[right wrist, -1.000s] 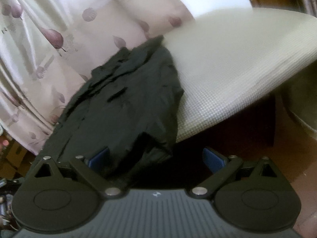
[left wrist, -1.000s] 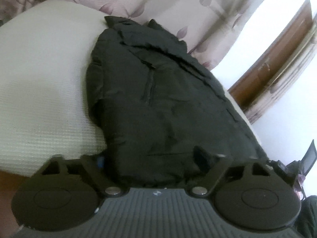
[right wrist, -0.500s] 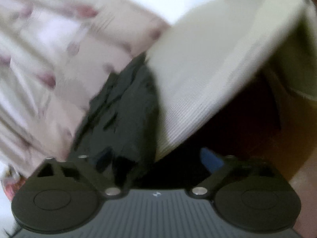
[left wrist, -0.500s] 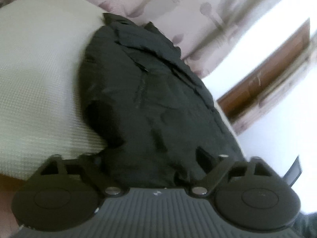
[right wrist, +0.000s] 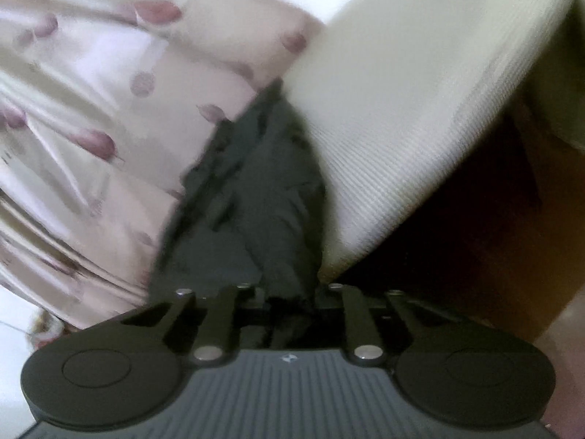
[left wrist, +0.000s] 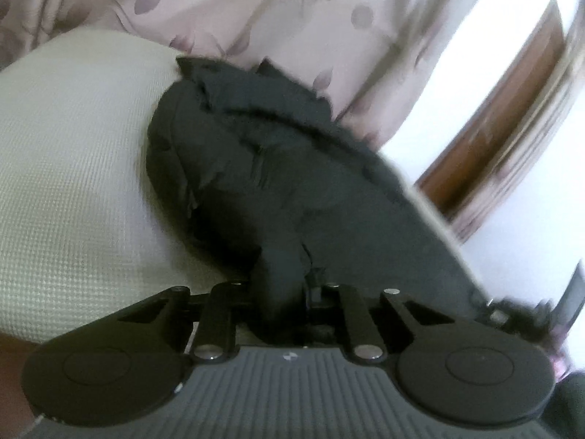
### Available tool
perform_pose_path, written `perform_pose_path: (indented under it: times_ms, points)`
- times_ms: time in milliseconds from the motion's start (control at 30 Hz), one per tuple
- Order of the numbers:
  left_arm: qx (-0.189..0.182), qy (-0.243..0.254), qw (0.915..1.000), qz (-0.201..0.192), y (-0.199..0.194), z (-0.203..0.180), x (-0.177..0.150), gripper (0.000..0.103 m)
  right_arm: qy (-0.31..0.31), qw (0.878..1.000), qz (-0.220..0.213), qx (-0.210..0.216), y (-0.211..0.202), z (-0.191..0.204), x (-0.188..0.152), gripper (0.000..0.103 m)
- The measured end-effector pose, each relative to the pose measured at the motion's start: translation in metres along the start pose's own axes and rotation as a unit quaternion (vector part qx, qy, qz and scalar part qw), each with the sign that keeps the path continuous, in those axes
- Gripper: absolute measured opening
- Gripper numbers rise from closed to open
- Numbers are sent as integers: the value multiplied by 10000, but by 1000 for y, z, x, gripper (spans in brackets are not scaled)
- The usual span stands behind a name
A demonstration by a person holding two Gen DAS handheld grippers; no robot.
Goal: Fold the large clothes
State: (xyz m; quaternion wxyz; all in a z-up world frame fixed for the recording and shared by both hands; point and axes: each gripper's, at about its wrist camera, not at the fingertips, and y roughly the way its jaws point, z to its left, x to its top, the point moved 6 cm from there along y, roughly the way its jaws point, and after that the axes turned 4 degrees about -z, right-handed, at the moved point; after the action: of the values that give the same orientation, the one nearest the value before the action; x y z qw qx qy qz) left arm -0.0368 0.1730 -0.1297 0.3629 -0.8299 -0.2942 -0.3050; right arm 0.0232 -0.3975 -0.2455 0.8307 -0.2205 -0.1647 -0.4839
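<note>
A black padded jacket lies along the cream textured bed, its far end near the curtain. My left gripper is shut on a bunched fold of the jacket's near hem, lifted slightly off the bed. In the right wrist view the same jacket runs away along the bed's edge. My right gripper is shut on another bunch of its near hem. The fingertips of both grippers are hidden in the cloth.
A pink curtain with purple leaf print hangs behind the bed, also in the right wrist view. A brown wooden door frame stands at right. Dark space and brown floor lie beside the bed.
Both grippers went from open around the jacket's near hem to shut on it. The hem is now bunched and pulled up. Both views tilted and moved closer.
</note>
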Motion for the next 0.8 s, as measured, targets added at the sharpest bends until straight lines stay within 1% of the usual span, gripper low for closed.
perform_pose_path:
  times_ms: [100,200,300,400,533,667,800]
  points:
    - [-133,3,9998,-132,-12,-10,5,17,25,9995,-130,290,-14,13,9,13]
    - [-255,91,9994,-216,-21,-17,0,17,-125,9988,-175,438,-23,25,10,13]
    - [-297,93,9994,-170,-26,-16,-9,17,-94,9983,-191,541,-32,24,5,13]
    - [-357,-76,9991,-218,-34,-11,-15,17,67,9975,-207,680,-39,21,1,13]
    - [-510,-82,9979,-393,-46,-16,-15,17,64,9953,-247,932,-51,34,2,13]
    - [-626,29,9960,-634,-57,-26,-7,17,35,9913,-323,1272,-57,53,12,13]
    - [-659,34,9935,-927,-62,-32,6,17,-81,9885,-383,1459,-54,70,22,13]
